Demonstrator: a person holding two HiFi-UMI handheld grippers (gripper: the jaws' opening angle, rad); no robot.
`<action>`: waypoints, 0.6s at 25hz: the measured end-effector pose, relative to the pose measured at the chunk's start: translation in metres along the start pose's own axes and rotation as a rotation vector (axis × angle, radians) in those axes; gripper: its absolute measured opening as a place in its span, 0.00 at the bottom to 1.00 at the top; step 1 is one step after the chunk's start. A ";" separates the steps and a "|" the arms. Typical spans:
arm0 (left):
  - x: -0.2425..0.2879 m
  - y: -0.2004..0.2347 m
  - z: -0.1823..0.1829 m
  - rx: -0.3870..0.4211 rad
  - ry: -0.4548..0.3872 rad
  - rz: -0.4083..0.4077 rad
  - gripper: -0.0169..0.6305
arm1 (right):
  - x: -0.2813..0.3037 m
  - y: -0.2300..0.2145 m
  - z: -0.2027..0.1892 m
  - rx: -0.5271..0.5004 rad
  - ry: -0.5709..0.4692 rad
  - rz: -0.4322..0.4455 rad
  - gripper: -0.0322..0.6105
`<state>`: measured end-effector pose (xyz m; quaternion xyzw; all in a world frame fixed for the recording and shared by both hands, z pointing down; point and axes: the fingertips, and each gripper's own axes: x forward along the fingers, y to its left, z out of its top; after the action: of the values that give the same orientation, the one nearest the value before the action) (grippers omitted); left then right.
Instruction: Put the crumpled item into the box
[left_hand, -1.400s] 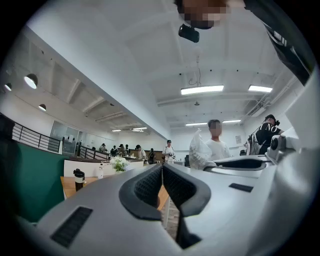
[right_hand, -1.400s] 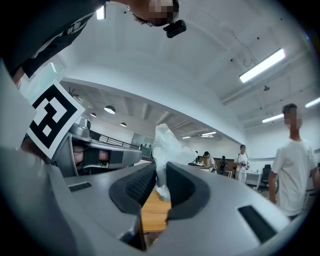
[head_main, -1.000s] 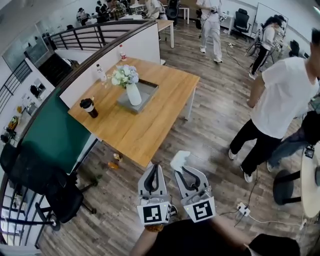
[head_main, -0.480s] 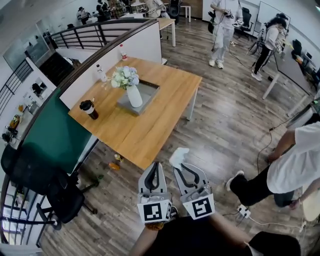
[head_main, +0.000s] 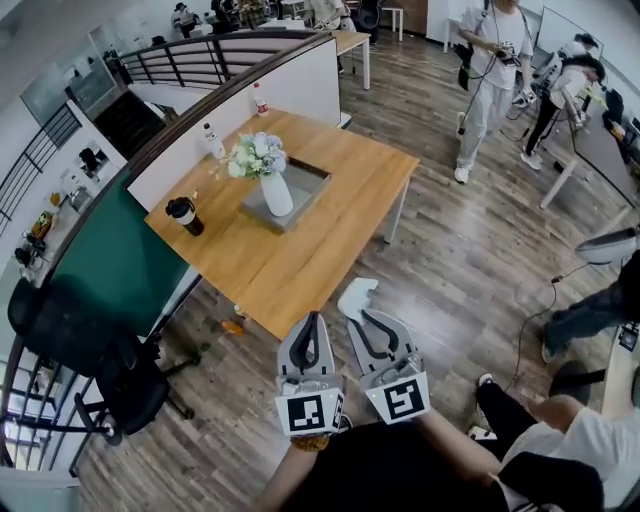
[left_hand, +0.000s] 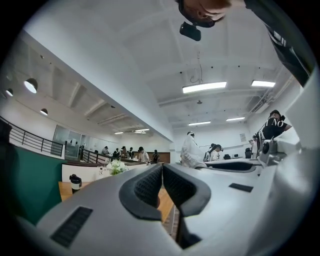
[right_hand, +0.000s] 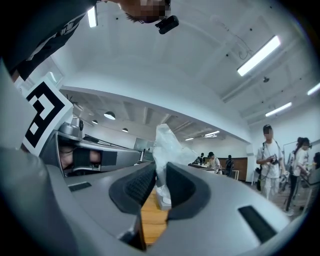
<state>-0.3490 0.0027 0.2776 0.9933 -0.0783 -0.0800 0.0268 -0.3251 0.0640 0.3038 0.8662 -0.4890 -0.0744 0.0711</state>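
A white crumpled item (head_main: 356, 298) sticks out past the tips of my right gripper (head_main: 360, 318), which is shut on it just short of the wooden table's (head_main: 300, 265) near corner. In the right gripper view the same crumpled item (right_hand: 167, 145) stands pinched between the dark pads of the right gripper (right_hand: 161, 172). My left gripper (head_main: 312, 320) hangs beside the right one, shut with nothing in it; its pads (left_hand: 150, 186) meet in the left gripper view. The shallow grey box (head_main: 308, 182) lies on the table behind a white vase of flowers (head_main: 274, 190).
A dark cup (head_main: 185, 214) and two bottles (head_main: 212, 140) also stand on the table. A black office chair (head_main: 95, 375) is at the left by the green partition (head_main: 110, 265). Litter (head_main: 232, 326) lies under the table's edge. People (head_main: 490, 75) stand at the right and behind.
Both grippers have come closer to the table's near corner, with the crumpled item still held. The person in the white shirt at the right has gone from that spot.
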 end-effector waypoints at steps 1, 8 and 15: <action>0.003 -0.001 -0.001 0.004 0.000 0.006 0.07 | 0.004 -0.004 0.003 -0.002 -0.020 0.008 0.16; 0.024 -0.017 -0.005 0.015 0.002 0.044 0.07 | 0.014 -0.031 0.007 0.009 -0.087 0.051 0.16; 0.049 -0.036 -0.019 0.029 0.023 0.070 0.07 | 0.015 -0.066 -0.017 0.016 -0.028 0.085 0.16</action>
<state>-0.2931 0.0312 0.2866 0.9912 -0.1137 -0.0664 0.0160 -0.2589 0.0854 0.3063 0.8440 -0.5269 -0.0796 0.0603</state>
